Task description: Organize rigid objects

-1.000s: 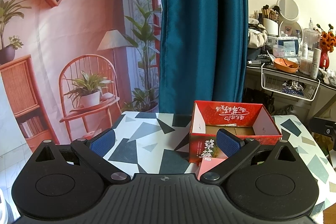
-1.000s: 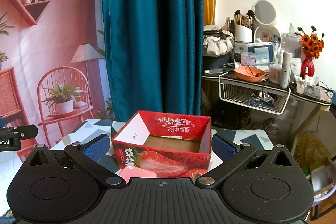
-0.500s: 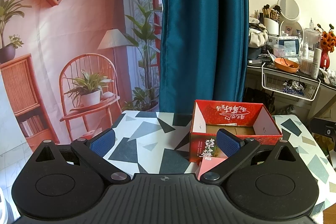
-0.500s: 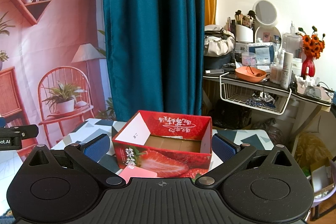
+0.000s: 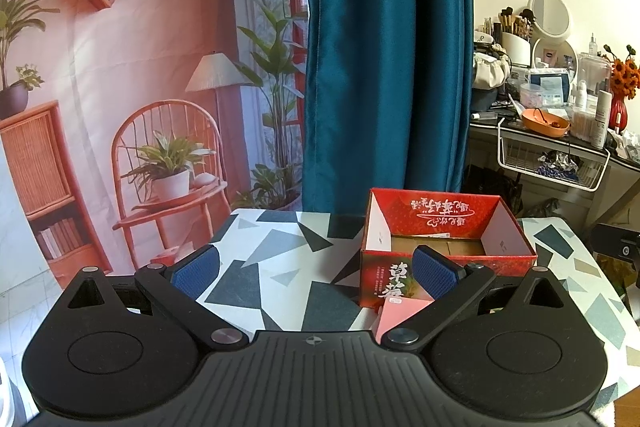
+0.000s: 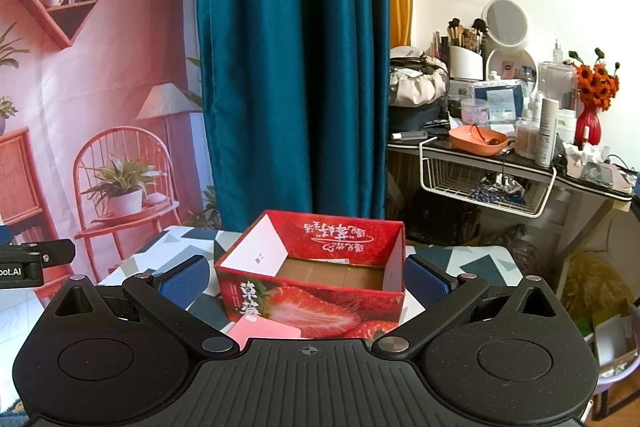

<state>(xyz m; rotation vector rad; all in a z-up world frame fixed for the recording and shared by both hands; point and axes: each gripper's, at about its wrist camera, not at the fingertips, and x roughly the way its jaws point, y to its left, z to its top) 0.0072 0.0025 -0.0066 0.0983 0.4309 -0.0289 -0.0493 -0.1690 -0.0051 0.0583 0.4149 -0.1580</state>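
An open red strawberry-print cardboard box [image 5: 448, 223] [image 6: 320, 303] stands on the table with the geometric-pattern cloth [image 5: 280, 259]. Its brown bottom looks empty. A flat pink object [image 5: 400, 315] [image 6: 264, 333] lies on the table just in front of the box. My left gripper [image 5: 316, 269] is open and empty, left of the box, its right pad in front of the box's near wall. My right gripper [image 6: 304, 277] is open and empty, its pads on either side of the box, held back from it.
A teal curtain [image 5: 384, 47] and a printed room backdrop [image 5: 140, 67] hang behind the table. A cluttered dressing table [image 6: 520, 147] with a wire basket stands to the right. The other gripper's edge [image 6: 28, 263] shows at the left of the right wrist view.
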